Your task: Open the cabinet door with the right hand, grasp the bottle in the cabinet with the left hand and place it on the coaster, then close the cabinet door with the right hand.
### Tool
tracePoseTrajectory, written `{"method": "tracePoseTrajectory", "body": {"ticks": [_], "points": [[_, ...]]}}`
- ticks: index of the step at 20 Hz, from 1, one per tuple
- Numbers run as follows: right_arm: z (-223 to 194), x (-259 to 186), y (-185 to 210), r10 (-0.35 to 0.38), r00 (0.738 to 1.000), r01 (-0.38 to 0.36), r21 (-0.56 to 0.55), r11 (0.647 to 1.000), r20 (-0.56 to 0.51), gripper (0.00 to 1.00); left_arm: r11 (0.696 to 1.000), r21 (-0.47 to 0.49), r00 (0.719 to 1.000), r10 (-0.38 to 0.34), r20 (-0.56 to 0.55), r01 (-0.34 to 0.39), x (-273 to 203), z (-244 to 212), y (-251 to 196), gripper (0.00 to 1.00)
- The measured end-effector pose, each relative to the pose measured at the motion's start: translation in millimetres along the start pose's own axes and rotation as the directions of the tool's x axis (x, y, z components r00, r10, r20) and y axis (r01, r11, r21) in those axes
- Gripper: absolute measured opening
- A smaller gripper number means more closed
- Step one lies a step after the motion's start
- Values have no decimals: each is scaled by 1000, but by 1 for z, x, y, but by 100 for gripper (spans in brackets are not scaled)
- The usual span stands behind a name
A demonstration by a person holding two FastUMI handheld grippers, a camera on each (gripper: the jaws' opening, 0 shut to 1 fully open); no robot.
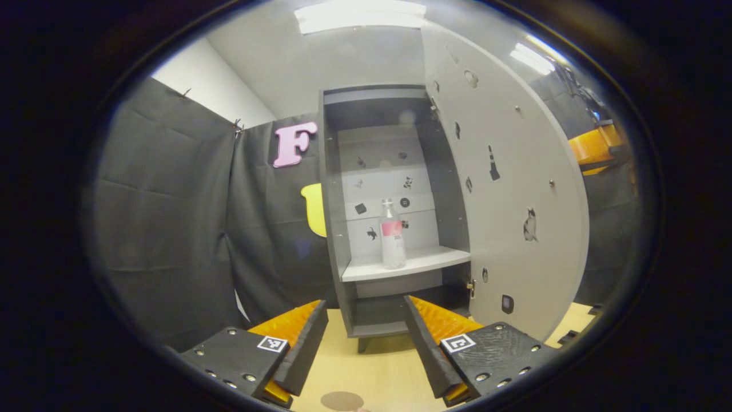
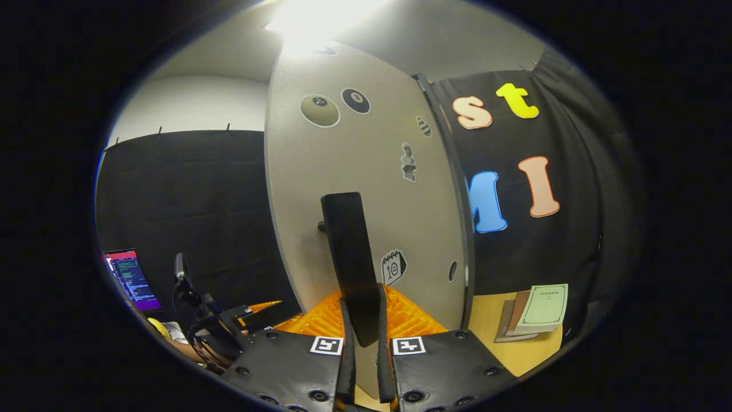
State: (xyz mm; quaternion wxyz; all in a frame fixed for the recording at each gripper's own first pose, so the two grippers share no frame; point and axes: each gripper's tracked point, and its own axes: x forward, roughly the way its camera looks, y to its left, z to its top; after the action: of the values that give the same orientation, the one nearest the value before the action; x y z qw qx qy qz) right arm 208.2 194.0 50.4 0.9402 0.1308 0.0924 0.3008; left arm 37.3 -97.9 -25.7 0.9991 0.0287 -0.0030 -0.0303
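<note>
The grey cabinet (image 1: 337,229) stands with its door (image 1: 514,189) swung wide to the right. A clear bottle (image 1: 392,234) with a pink label stands upright on the cabinet's white shelf (image 1: 423,260). My left gripper (image 1: 366,335) is open, well in front of the cabinet and below the bottle, with nothing between its fingers. A round brown coaster (image 1: 342,400) lies on the wooden table just under it. In the right gripper view, my right gripper (image 2: 366,326) is shut on the door's black handle (image 2: 350,257), against the door's outer face (image 2: 366,171).
Thin books (image 2: 534,312) lie stacked on the wooden table (image 2: 486,320) right of the door. The other gripper (image 2: 251,315) and a person's hand show at lower left, beside a lit monitor (image 2: 128,280). Black cloth walls surround the cabinet.
</note>
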Motion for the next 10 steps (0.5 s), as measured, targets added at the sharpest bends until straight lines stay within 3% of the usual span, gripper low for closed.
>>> {"method": "tracePoseTrajectory", "body": {"ticks": [6,10], "points": [[4,-9,-23,-94,995,94,-5,996,28,17,1000,5,1000,-1,9,1,-5,4,-8,80],[9,-20,-46,-192,980,195,-43,980,57,16,1000,0,1000,-2,14,2,-11,8,-16,80]]}}
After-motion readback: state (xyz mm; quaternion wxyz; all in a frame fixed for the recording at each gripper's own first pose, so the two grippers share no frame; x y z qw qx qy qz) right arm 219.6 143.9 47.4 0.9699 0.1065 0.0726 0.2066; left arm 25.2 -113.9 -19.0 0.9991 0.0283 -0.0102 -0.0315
